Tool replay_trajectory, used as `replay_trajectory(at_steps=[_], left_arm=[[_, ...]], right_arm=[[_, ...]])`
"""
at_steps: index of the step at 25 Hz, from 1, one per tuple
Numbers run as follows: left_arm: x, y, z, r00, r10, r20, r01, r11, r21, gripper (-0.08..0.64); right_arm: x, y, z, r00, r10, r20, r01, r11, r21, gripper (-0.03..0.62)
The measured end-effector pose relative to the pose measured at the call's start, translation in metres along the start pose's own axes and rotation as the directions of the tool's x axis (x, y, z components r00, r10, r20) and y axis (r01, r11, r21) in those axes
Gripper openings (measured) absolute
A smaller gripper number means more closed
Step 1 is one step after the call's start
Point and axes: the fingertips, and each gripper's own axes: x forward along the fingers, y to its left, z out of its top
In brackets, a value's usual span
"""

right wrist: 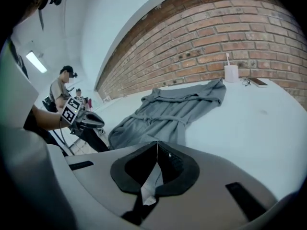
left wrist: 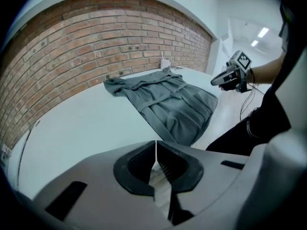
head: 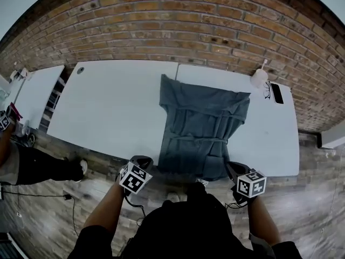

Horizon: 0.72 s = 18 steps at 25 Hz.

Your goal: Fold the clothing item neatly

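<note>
Your left gripper (head: 141, 162) and right gripper (head: 235, 170) are both squeezed tight, holding nothing. The grey robe (head: 202, 125) just ahead lies spread out and looks not folded yet.

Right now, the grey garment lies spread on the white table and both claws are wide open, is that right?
No. The grey garment does lie spread on the white table, but both claws are shut and empty: the left gripper view shows the left claw closed, the right gripper view the right claw.
</note>
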Motion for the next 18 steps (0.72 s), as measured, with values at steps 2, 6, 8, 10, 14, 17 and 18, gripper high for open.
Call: replay_trajectory(at_steps=[2, 6, 8, 10, 14, 17, 18], left_arm=[[0.001, -0.014, -0.014, 0.999, -0.033, -0.010, 0.033, 0.999, -0.004, 0.003], [0.009, -0.041, -0.042, 0.997, -0.077, -0.022, 0.076, 0.996, -0.056, 0.101], [0.021, -0.050, -0.052, 0.996, -0.080, -0.043, 0.076, 0.992, -0.096, 0.175], [0.035, -0.055, -0.058, 0.997, -0.062, -0.056, 0.055, 0.991, -0.124, 0.201], [0.054, -0.052, -0.062, 0.997, 0.031, -0.066, -0.039, 0.990, -0.137, 0.212], [0.069, -0.050, -0.061, 0.995, 0.072, -0.067, -0.081, 0.985, -0.152, 0.212], [0.074, -0.050, -0.061, 0.995, 0.071, -0.072, -0.082, 0.983, -0.163, 0.212]], right_arm=[[-0.005, 0.000, -0.023, 0.999, -0.042, -0.025, 0.042, 0.999, 0.014, 0.003], [-0.013, -0.002, -0.064, 0.993, -0.095, -0.071, 0.097, 0.995, 0.022, 0.003], [-0.013, -0.004, -0.083, 0.992, -0.084, -0.097, 0.088, 0.995, 0.042, 0.006], [-0.011, -0.008, -0.099, 0.987, -0.086, -0.133, 0.093, 0.994, 0.049, 0.050], [-0.003, -0.010, -0.118, 0.979, -0.097, -0.181, 0.114, 0.990, 0.086, 0.158], [0.009, -0.005, -0.124, 0.976, -0.081, -0.202, 0.101, 0.991, 0.090, 0.186], [0.014, -0.004, -0.126, 0.974, -0.082, -0.210, 0.102, 0.991, 0.083, 0.189]])
